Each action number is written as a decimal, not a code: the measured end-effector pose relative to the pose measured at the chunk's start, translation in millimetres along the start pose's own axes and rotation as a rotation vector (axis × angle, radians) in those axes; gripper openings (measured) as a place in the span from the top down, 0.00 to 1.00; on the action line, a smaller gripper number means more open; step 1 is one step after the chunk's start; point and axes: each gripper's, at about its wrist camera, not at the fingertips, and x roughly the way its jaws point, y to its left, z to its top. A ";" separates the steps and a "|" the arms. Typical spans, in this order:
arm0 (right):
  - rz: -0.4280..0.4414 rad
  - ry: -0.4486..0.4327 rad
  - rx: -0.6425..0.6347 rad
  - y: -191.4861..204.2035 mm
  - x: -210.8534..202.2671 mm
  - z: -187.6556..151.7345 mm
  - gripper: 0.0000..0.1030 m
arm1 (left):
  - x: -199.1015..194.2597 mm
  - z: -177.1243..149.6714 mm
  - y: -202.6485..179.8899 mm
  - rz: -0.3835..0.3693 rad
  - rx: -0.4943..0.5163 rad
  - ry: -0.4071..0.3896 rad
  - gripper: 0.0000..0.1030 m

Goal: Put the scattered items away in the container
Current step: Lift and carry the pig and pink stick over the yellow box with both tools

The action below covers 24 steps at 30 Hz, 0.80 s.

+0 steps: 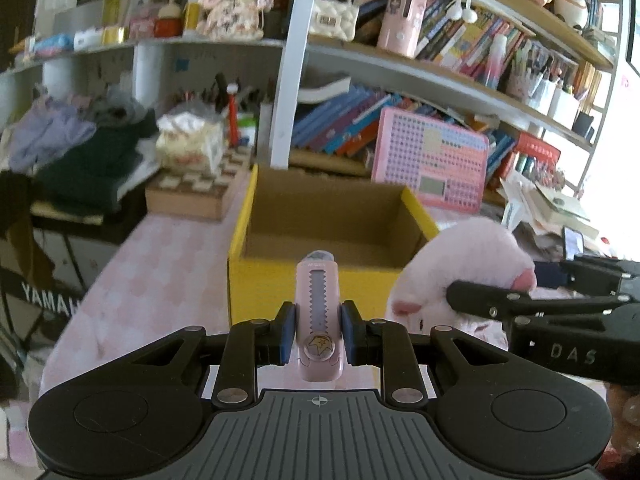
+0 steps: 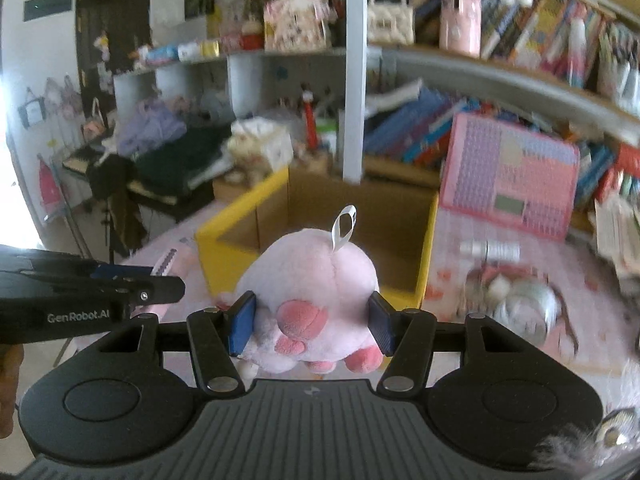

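My left gripper [image 1: 318, 330] is shut on a pink utility knife [image 1: 319, 312], held upright just in front of the yellow cardboard box [image 1: 280, 280], whose brown inside looks bare. My right gripper [image 2: 312, 322] is shut on a pink plush toy [image 2: 316, 280] with a white loop, held just short of the box's [image 2: 224, 236] near wall. The plush [image 1: 468, 264] and the right gripper's fingers [image 1: 492, 300] also show at the right of the left wrist view. The left gripper and the knife [image 2: 170, 264] show at the left of the right wrist view.
The pink checked tablecloth [image 1: 160, 272] covers the desk. A silver alarm clock [image 2: 528, 308] and small items lie right of the box. A pink board [image 1: 432, 160], books and a wooden chess box [image 1: 192, 188] stand behind. A furry item [image 2: 592, 444] lies near right.
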 end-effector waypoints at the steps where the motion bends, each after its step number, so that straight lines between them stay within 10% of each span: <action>1: 0.004 -0.018 -0.005 -3.4 2.1 6.4 0.46 | 3.9 5.3 -1.8 0.004 0.008 -0.008 0.78; 12: 0.013 -0.091 -0.104 -39.6 66.4 58.1 0.46 | 69.2 54.8 -17.5 0.012 0.068 -0.016 0.78; 24: 0.001 0.135 -0.252 -61.9 181.2 45.3 0.45 | 171.2 63.2 -25.0 0.076 0.190 0.152 0.78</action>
